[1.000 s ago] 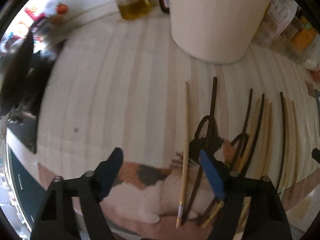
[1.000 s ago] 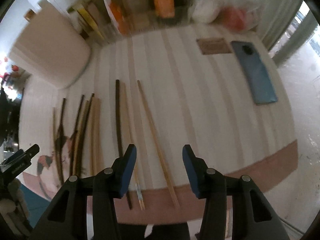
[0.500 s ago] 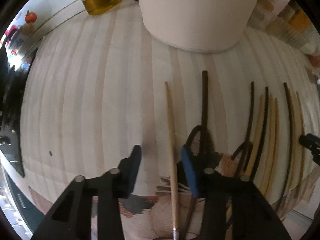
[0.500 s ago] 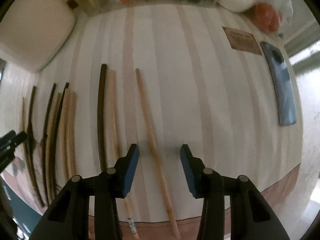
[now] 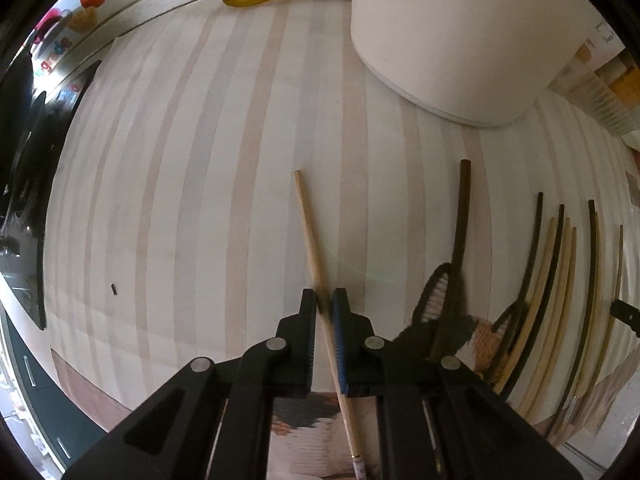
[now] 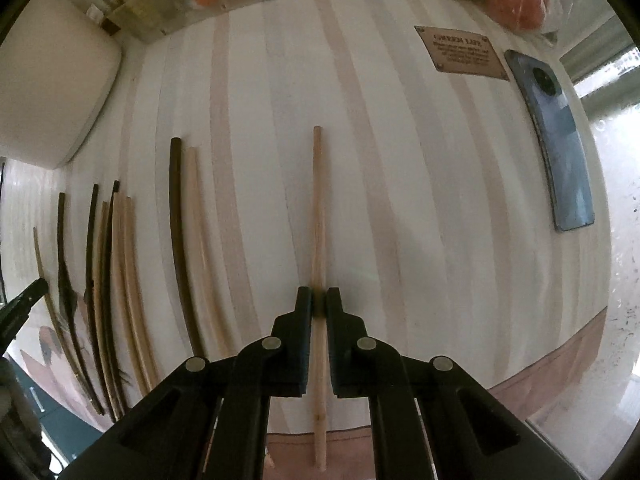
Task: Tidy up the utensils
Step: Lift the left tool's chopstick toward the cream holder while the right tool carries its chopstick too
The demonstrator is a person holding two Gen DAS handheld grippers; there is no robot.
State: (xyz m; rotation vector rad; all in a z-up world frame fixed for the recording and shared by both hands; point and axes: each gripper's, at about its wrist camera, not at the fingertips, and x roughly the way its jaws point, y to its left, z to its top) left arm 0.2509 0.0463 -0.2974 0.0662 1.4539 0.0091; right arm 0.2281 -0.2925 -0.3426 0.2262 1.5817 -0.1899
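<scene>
Left wrist view: left gripper [image 5: 325, 306] is pinched down on a light wooden chopstick [image 5: 310, 236] lying on the striped table mat [image 5: 180, 200], pads pressing it approx. mid-shaft, w/ the stick slightly angled between the jaws. To its right lie a dark chopstick [image 5: 462, 220] and a row of mixed dark/light sticks [image 5: 556, 280]; a white container [image 5: 460, 32] stands at the mat's far side. Right wrist view: right gripper [image 6: 319, 304] is likewise clamped on a second pale chopstick [image 6: 318, 200], which lies straight along the jaw gap, apart from the sorted sticks [image 6: 116, 272] at left; a blue phone [image 6: 560, 152] lies well apart at right. Handling, est.: sticks are light, stiff, thin and smooth, so they may roll or pivot in the pads. A hold near mid-length keeps balance; an end grip would let the far tip droop. Jaw gap on both is approx. stick width only, nothing else touched.
</scene>
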